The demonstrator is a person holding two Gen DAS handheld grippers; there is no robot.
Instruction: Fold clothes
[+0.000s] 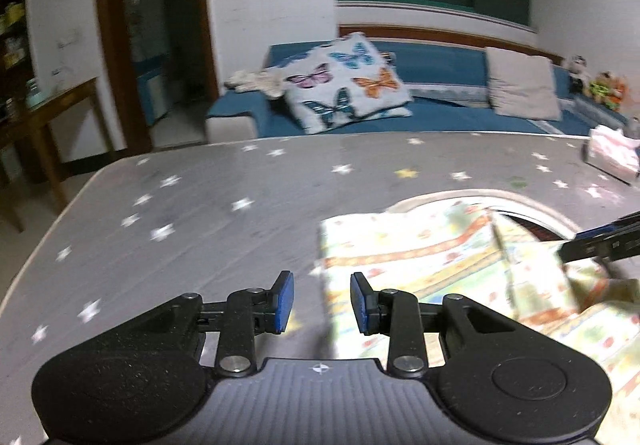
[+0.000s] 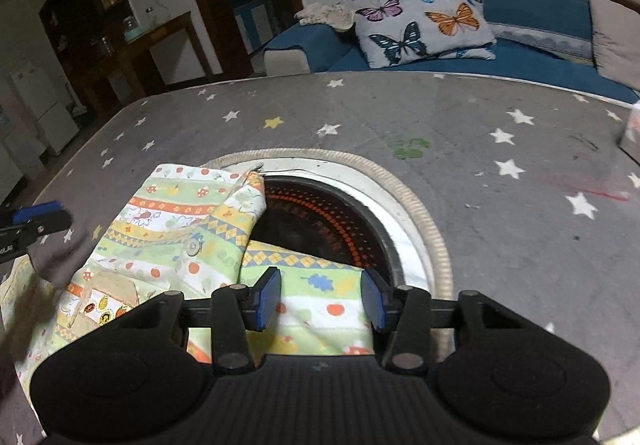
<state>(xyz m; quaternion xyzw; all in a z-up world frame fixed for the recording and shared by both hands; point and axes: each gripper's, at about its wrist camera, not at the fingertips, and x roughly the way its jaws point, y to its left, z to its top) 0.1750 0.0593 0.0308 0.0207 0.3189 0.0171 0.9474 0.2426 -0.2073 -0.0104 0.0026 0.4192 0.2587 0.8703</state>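
Here's the grey table cover with white stars (image 2: 460, 133), stretched over a big table, and right in the middle of it a round dark heater well with glowing orange dots (image 2: 320, 221), ringed by a pale braided rim (image 2: 420, 205). The small patterned garment in pale green, yellow and orange with fruit and mushroom prints (image 2: 180, 229) lies on the near side of the table, spread flat, its far corner lapping over the near-left part of that well. One panel is folded over on top of the rest, and a white button (image 2: 193, 246) shows on it.

The right gripper with black arms and blue pads (image 2: 320, 301) sits low above the garment's near right part, jaws spread wide, cloth visible in the gap, nothing pinched. Over to the left wrist view: the left gripper of the same black-and-blue build (image 1: 322, 303) hovers just at the garment's (image 1: 420, 265) left edge, jaws parted too, holding nothing, grey cover under one pad and printed cloth under the other.

At the far right edge of the table, a pink and white tissue pack (image 1: 612, 157). Beyond the far edge, a blue sofa (image 1: 440, 113) carries a white cushion printed with coloured butterflies (image 1: 344, 85) and a plain beige cushion (image 1: 520, 83).
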